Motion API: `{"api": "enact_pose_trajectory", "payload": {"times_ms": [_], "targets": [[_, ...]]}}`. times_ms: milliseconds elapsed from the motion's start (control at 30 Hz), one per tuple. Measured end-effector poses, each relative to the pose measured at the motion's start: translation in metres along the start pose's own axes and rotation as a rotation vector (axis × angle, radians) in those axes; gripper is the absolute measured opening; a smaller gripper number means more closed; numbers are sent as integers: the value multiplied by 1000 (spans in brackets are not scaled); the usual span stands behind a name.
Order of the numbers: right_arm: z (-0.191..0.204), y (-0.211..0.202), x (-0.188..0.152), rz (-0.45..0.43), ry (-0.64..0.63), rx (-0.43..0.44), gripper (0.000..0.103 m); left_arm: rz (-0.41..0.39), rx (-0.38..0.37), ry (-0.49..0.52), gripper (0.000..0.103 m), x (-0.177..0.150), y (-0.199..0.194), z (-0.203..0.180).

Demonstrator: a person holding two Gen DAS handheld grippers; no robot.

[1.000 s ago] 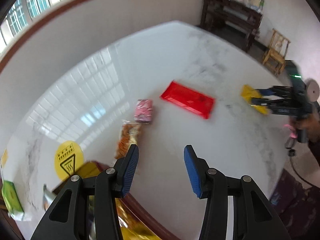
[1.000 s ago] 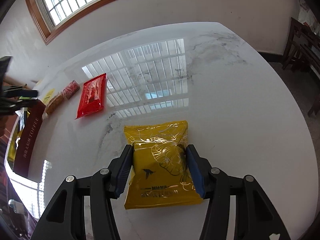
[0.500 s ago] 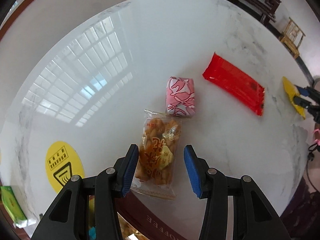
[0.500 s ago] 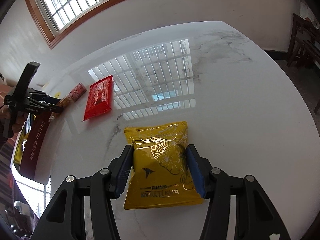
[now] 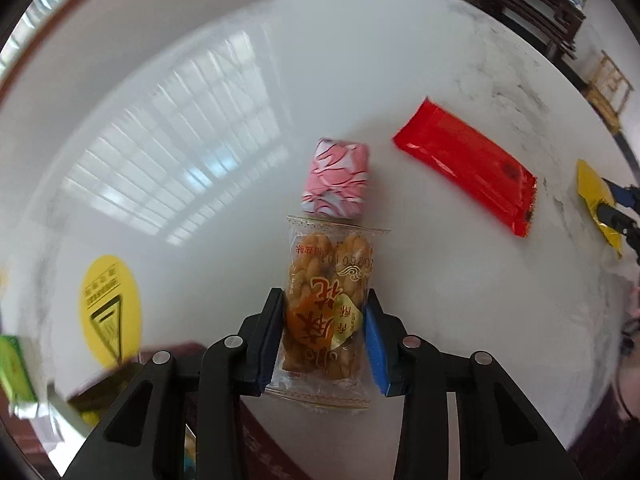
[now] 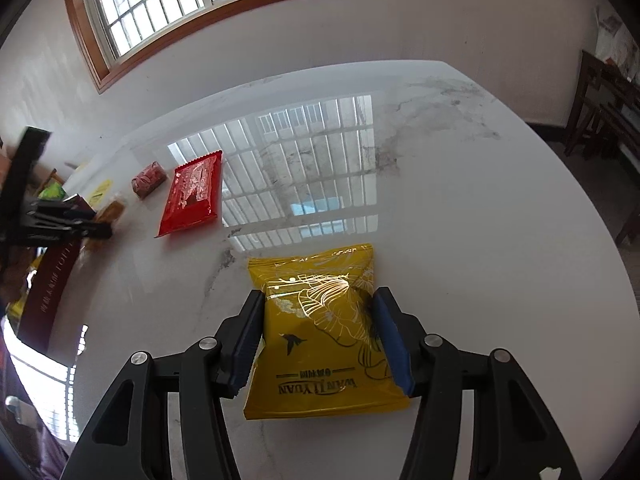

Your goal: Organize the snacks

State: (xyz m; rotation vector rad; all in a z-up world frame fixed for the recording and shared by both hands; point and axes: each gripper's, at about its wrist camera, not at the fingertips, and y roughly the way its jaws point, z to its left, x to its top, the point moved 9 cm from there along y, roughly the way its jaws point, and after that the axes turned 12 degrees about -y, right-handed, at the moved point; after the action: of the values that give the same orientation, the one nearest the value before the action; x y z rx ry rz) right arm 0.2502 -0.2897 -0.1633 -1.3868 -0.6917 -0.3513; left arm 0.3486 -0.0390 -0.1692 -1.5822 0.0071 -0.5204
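The left gripper (image 5: pixel 324 332) is clamped on the clear twist-snack packet (image 5: pixel 326 312), just below a pink packet (image 5: pixel 336 178). The right gripper (image 6: pixel 318 338) squeezes the yellow bag (image 6: pixel 324 340) on the marble table (image 6: pixel 480 220).

The worktop (image 6: pixel 460 208) is polished white marble with grey veins, glossy enough to mirror the window. At 12 o'clock in the left view, the twist pack (image 5: pixel 326 320) is clear crinkly film; the pink pack (image 5: pixel 336 178) looks like smooth printed wrap. At 2 o'clock, the red pack (image 5: pixel 464 164) is shiny foil. The yellow bag (image 6: pixel 324 336) is glossy plastic with metallic gold print.
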Motion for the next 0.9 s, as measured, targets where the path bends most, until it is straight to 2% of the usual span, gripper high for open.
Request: {"api": "enact_pose_trajectory", "payload": {"times_ms": [33,133,200,333,500,667,900], "targets": [[0,0,0,-4,-1,-3,53,-12,-7,-35,39,-6,-4,-4],[0,-1,-1,-16,-9,-14,53,-6,-125,-186,39,-25,-19,-17],[1,-1,-1,-18,-19,-26,53,-24,-180,-252,39,-38,-35,-29],[2,-2,-2,-20,-29,-34,53,-89,-221,-300,39,-64,-69,-50],[3,-2,-4,-17,-42,-56,52,-97,-257,-354,39,-100,-92,-58],[4,-2,-5,-13,-65,-95,52,-124,-255,-426,39,-127,-117,-41],[4,-2,-5,-9,-69,-102,52,-247,-130,-484,39,-149,-156,10]]}}
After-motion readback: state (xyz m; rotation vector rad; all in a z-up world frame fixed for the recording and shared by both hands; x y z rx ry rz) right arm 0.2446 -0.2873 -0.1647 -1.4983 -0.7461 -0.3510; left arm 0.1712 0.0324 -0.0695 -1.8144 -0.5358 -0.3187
